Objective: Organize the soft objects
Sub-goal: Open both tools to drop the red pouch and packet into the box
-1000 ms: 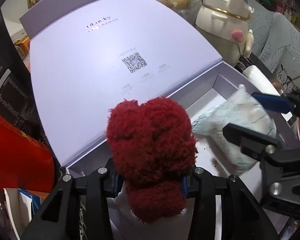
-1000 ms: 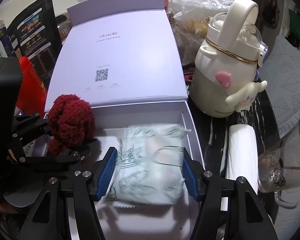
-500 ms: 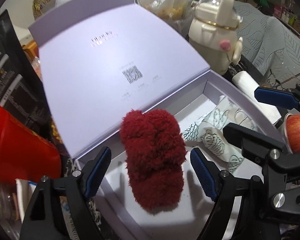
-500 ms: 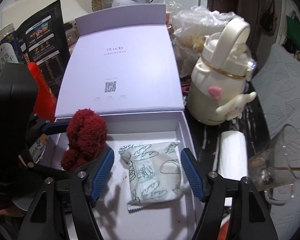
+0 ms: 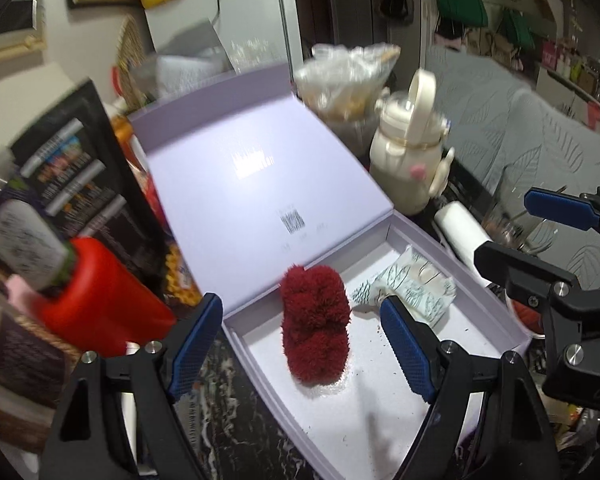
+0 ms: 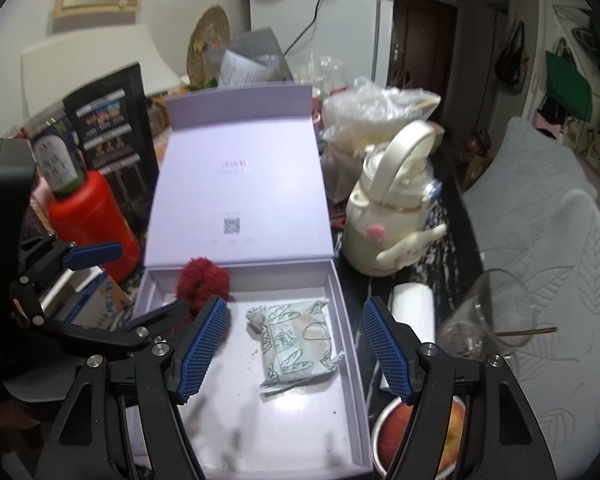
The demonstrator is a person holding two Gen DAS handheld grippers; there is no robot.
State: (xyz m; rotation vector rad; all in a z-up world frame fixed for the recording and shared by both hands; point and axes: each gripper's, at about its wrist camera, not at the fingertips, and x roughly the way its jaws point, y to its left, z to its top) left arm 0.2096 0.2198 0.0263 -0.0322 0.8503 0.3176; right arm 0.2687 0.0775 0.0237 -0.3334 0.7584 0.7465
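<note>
We see the left claw (image 5: 302, 354) and right claw (image 6: 296, 346) both spread apart and empty, above the lilac box (image 6: 350, 320), red fuzzy toy (image 5: 315, 326) and wrapped packet (image 6: 298, 344) lying side by side inside it on the tabletop.

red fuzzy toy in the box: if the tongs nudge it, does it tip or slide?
The red fuzzy toy stands upright, taller than wide, so it likely tips. Its shaggy pile looks soft and light, probably compressing. The box floor looks smooth, so some sliding is possible.
</note>
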